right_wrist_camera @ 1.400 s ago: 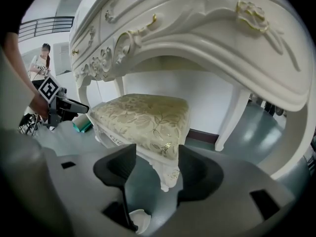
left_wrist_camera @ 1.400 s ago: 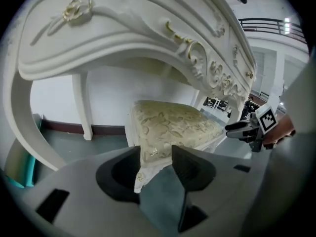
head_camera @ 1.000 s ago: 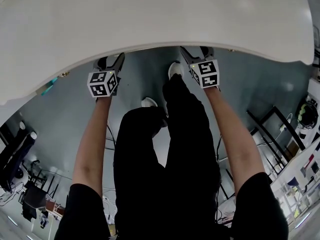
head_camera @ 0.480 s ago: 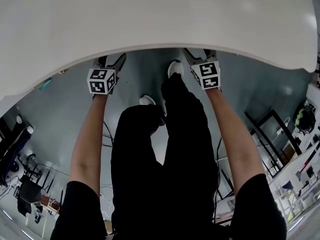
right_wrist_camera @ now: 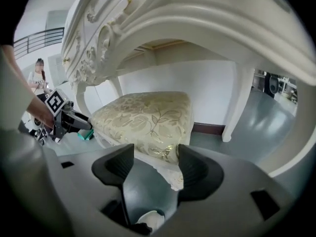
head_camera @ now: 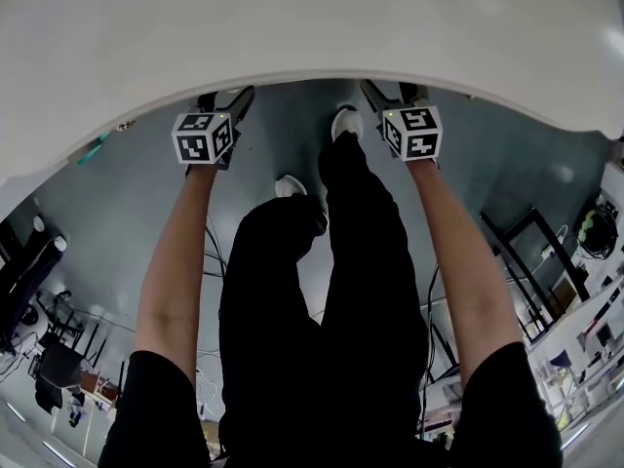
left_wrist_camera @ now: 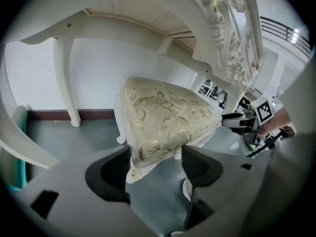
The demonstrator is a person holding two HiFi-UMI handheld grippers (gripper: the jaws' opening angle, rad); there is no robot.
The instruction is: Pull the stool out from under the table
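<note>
The stool (left_wrist_camera: 163,117) has a cream and gold floral cushion and white legs, and stands under the white carved table (head_camera: 312,27). It is hidden in the head view. My left gripper (left_wrist_camera: 155,159) has one front corner of the seat between its jaws, which are opening with a gap at the right pad. My right gripper (right_wrist_camera: 155,162) is open around the other front corner of the stool (right_wrist_camera: 148,120). In the head view the left gripper (head_camera: 226,100) and right gripper (head_camera: 390,96) reach under the table's edge.
A person's legs in black trousers (head_camera: 322,291) and white shoes (head_camera: 346,122) stand between my arms on the grey floor. Table legs (left_wrist_camera: 64,83) (right_wrist_camera: 237,102) flank the stool. Black frames (head_camera: 531,252) and cables lie at the right. A person (right_wrist_camera: 37,75) stands far off.
In the head view the table edge and both grippers sit slightly higher in the picture. The grippers stay at the same place under the edge.
</note>
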